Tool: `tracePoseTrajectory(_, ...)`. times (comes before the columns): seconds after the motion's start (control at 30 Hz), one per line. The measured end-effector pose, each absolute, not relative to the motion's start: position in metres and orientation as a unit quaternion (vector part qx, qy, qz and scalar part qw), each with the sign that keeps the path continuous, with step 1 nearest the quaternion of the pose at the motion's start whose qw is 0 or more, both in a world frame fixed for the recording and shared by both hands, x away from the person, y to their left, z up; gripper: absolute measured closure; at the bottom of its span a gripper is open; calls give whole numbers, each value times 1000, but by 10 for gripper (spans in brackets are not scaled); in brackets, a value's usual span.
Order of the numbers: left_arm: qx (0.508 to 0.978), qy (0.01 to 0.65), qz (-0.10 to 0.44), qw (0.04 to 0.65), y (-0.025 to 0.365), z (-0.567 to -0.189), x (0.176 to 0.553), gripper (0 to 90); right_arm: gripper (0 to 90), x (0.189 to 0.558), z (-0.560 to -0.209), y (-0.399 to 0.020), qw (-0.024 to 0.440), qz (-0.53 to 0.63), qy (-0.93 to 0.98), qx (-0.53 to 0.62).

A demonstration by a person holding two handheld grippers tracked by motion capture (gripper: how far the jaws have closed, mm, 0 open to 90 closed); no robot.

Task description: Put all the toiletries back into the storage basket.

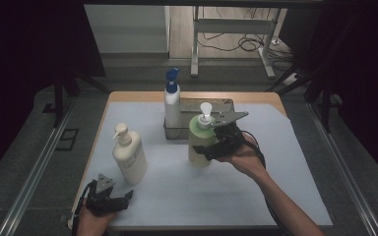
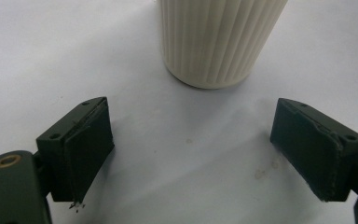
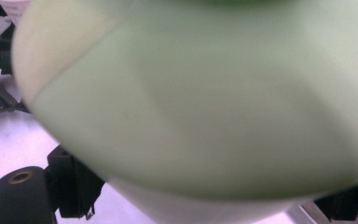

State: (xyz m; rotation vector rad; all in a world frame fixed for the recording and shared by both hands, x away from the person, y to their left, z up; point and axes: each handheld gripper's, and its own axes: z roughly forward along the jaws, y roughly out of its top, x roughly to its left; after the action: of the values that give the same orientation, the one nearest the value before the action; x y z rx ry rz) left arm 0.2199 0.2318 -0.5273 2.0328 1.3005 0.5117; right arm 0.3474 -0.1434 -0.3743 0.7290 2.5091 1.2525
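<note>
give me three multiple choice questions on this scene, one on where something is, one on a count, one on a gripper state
1. Where does the blue-capped bottle stand?
A. in the metal tray
B. at the table's near edge
C. on the floor

2. How many pump bottles are there?
A. two
B. three
C. five

3. What is the left gripper doing?
A. clamping the cream bottle
B. open, nothing between its jaws
C. holding a cloth

Answers: 1 A, its base sits inside the tray's walls. 2 B, blue-capped, cream and the green bottle. 3 B, the jaws stand wide apart over bare table, short of the cream bottle.
</note>
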Motion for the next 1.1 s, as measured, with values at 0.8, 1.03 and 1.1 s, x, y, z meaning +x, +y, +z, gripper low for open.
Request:
tracePoseTrajectory(0.8, 777, 498, 196, 333, 232, -528, 220, 125, 131, 377, -343, -138, 154, 433, 847, 267)
tracePoseTrajectory(1.03, 777, 497, 196, 333, 232, -527, 220, 125, 131, 387, -339, -138, 162, 432, 843, 276)
tracePoseTrajectory(1.1, 777, 497, 196, 332, 232, -527, 220, 125, 131, 390, -338, -138, 165, 432, 841, 279)
